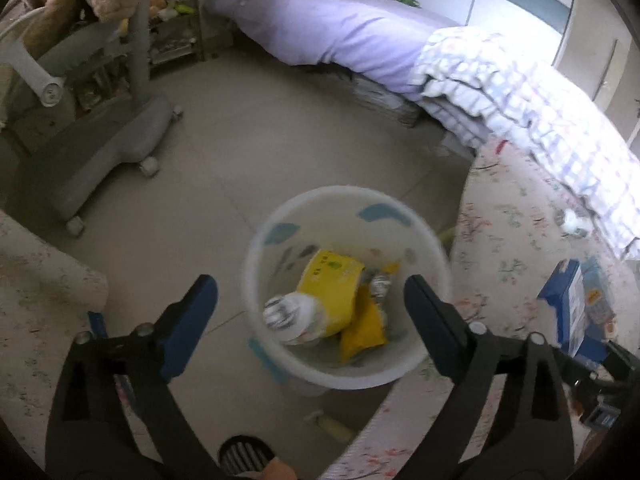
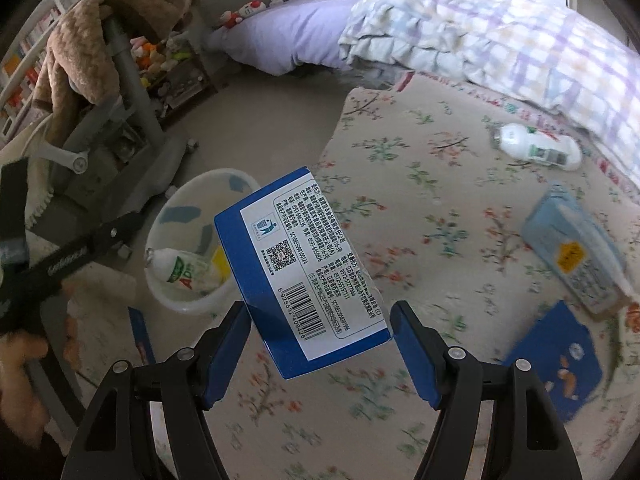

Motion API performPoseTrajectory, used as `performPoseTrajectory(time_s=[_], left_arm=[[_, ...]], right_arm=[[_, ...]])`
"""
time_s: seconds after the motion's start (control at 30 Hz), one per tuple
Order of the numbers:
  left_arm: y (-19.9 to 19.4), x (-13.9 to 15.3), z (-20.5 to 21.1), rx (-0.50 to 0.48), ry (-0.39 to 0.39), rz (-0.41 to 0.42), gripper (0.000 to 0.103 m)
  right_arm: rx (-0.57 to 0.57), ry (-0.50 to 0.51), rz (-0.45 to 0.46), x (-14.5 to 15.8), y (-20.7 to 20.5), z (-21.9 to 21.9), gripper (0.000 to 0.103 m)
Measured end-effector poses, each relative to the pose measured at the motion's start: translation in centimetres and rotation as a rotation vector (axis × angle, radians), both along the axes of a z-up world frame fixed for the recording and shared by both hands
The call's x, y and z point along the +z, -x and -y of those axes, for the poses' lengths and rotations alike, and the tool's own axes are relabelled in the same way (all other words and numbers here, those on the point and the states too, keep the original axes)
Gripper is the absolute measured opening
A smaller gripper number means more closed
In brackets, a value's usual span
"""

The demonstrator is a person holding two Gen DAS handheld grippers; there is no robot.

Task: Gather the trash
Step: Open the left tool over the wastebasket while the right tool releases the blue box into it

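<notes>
Right gripper (image 2: 320, 344) pinching blue carton (image 2: 304, 264); left gripper (image 1: 310, 312) spread wide, empty, above white bin (image 1: 346, 376) holding wrappers.

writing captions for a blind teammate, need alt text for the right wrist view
The right gripper holds a blue carton between its jaws, above a floral bedspread. A white bin with trash stands on the floor to the left; a white bottle and two more cartons lie on the bedspread.
</notes>
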State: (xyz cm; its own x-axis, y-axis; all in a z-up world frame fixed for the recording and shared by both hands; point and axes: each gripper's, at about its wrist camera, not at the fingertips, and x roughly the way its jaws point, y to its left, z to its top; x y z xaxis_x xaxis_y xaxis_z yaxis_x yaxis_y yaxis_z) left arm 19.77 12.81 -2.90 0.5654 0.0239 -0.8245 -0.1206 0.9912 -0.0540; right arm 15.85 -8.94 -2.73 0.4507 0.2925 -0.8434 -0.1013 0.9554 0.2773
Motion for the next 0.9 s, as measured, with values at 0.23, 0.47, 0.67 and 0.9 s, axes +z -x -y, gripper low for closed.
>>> performPoseTrajectory(time_s=[0.23, 0.47, 0.67, 0.9], left_arm=[[0.8, -0.3, -2.8, 0.043, -0.022, -0.014, 0.099], [1.5, 0.1, -4.5, 0.056, -0.046, 0.011, 0.1], [2.0, 0.3, -4.9, 0.061, -0.057, 0.023, 0.1], [2.3, 0.7, -4.6, 0.049, -0.059, 0.027, 0.1]], right_arm=[[0.034, -0.01, -0.009, -1.0, -2.2, -3.6, 0.073], [0.066, -0.014, -0.005, -1.4, -3.9, -6.4, 0.073], [0.084, -0.055, 0.035, -1.1, -4.7, -7.8, 0.076], [0.074, -0.004, 0.068, 0.1, -4.0, -7.3, 0.092]])
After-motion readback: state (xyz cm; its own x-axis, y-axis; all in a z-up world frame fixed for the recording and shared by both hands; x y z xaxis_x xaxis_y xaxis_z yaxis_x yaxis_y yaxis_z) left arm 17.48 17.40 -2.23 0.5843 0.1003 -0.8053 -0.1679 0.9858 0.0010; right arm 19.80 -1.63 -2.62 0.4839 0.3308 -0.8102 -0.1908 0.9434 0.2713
